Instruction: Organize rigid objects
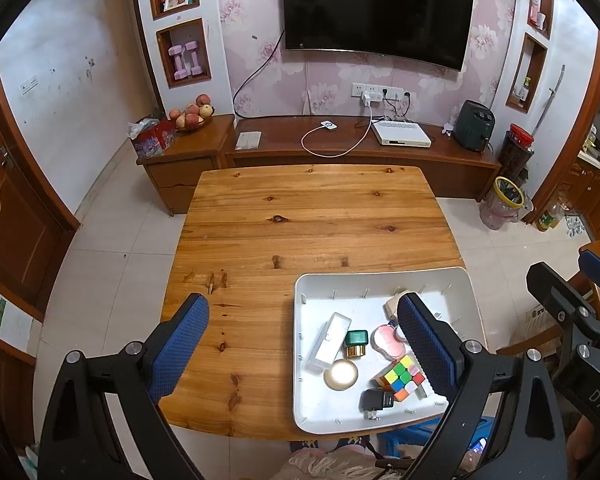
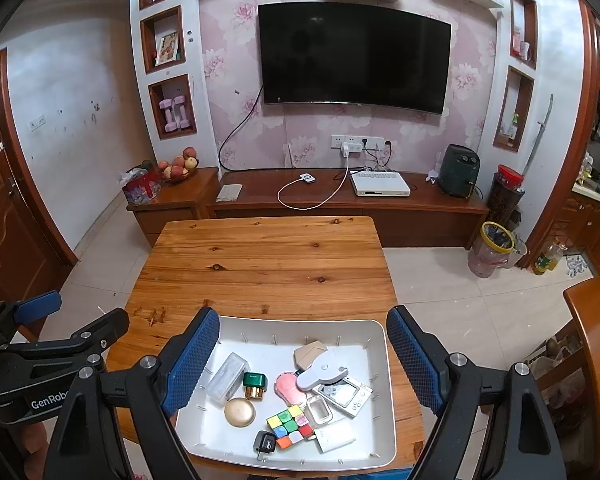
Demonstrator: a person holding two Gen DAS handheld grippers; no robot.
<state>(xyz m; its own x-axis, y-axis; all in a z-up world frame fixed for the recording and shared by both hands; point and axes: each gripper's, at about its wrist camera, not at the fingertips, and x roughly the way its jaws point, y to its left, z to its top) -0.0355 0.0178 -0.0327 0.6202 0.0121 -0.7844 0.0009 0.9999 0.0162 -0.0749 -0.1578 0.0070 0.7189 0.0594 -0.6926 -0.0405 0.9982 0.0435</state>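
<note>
While both pairs of blue-padded fingers are standing spread wide and holding nothing, the right gripper [image 2: 304, 356] is hovering over the white tray [image 2: 384, 420], and the left gripper [image 1: 302, 336] is hanging over the tray's left rim and the bare wood beside it. In the tray, a Rubik's cube [image 2: 291, 426] is lying near the front, just beside a black charger plug [image 2: 265, 444] and a white box [image 2: 335, 436]. A round gold compact [image 2: 240, 412] is sitting just in front of a green bottle with a gold cap [image 2: 255, 385], with a clear plastic case [image 2: 228, 376] to their left. A pink mirror-shaped item [image 2: 287, 387] is lying mid-tray, partly under a white handheld device [image 2: 323, 370], and a silver handheld console [image 2: 344, 394] is resting to its right. The tray is sitting on the near right part of the wooden table [image 2: 260, 264]. Beyond the table, a wall-mounted television [image 2: 354, 52] is hanging above a low wooden cabinet [image 2: 420, 210].
</note>
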